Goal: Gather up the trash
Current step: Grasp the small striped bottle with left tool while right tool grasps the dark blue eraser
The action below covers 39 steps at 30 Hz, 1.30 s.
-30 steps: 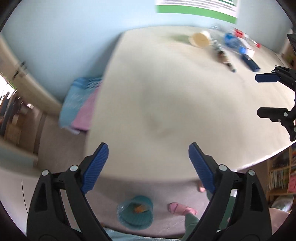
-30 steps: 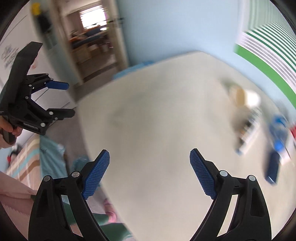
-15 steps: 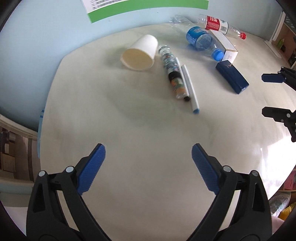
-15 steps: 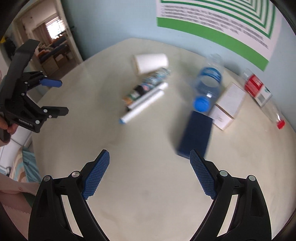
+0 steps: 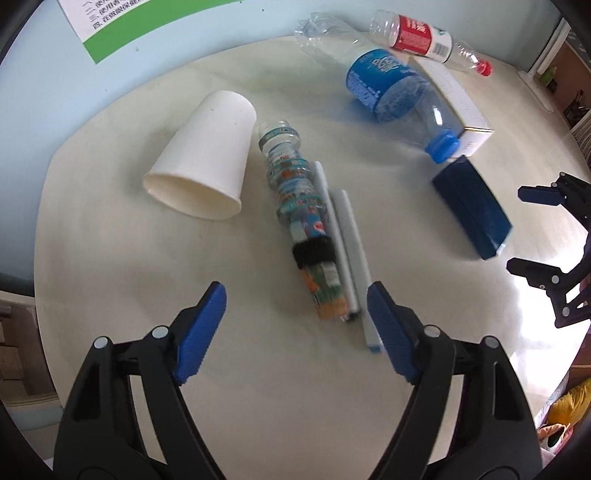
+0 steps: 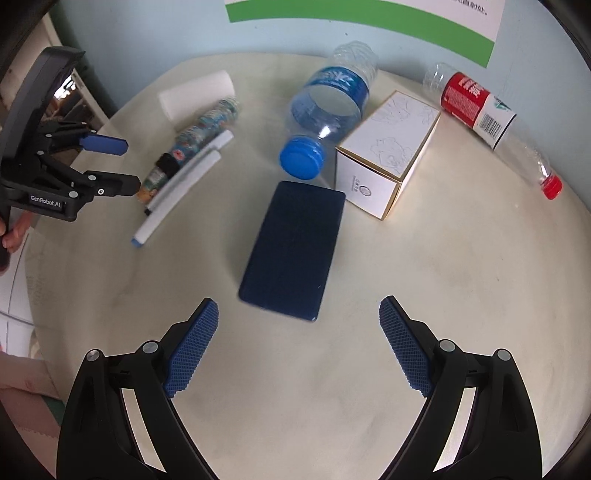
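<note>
Approaching with both claws wide open and empty: left claw (image 5: pixel 295 325) faces the tube (image 5: pixel 306 236) beside the cup (image 5: pixel 203 162); right claw (image 6: pixel 295 347) faces the case (image 6: pixel 295 251). Straddle each squarely before closing.

The left wrist camera looked forward and down over the counter (image 5: pixel 155 295) from near its edge, facing the wall poster (image 5: pixel 110 33). The right wrist camera looked down from a similar height, further right. Both views shared the paper cup (image 5: pixel 207 158), the blue-capped bottle (image 6: pixel 325 110) and the dark blue box (image 6: pixel 295 251).
</note>
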Motion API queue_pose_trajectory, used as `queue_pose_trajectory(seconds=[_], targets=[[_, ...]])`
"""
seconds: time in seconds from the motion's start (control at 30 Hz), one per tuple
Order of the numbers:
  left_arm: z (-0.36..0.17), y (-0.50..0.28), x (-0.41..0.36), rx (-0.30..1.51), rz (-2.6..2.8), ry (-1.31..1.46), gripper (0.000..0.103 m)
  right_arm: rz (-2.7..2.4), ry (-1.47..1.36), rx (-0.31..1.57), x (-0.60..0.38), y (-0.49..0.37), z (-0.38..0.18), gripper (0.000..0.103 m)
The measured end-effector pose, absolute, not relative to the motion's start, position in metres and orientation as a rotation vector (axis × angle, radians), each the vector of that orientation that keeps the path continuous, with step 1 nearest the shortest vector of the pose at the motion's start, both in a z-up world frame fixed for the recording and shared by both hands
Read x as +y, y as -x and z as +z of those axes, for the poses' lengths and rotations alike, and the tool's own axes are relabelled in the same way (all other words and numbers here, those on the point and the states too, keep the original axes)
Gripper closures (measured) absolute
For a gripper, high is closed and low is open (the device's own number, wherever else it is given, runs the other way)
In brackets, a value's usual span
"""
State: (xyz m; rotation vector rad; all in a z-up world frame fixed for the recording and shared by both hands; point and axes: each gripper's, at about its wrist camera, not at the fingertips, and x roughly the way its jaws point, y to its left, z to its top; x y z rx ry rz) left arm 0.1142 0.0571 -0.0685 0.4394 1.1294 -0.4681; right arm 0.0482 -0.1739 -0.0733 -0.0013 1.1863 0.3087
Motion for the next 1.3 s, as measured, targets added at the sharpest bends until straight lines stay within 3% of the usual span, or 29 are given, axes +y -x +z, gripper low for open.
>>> queue_pose_trajectory(seconds=[0.1,0.27,0.33,0.4,0.47,1.3], targets=[[-0.078,-0.128,0.056,1.158,-0.481,-0.44,0.032,0.298,-0.027,1.211,-0.175,-0.06,-0.082,0.014],[-0.087,-0.144,0.061,1.192,-0.522,-0.394,0.067,0.283,0.034,1.198,-0.165,-0.075,-0.091,0.014],[-0.087,-0.146,0.063,1.174,-0.532,-0.378,0.067,0.271,0.047,1.19,-0.165,-0.078,-0.091,0.015],[-0.088,-0.149,0.063,1.177,-0.542,-0.378,0.067,0.26,0.062,1.178,-0.165,-0.078,-0.089,0.022],[-0.09,-0.149,0.062,1.175,-0.552,-0.396,0.079,0.256,0.087,1.173,-0.163,-0.078,-0.084,0.047],[-0.049,-0.093,0.065,1.061,-0.541,-0.466,0.08,0.281,0.074,1.173,-0.168,-0.041,-0.041,0.05]])
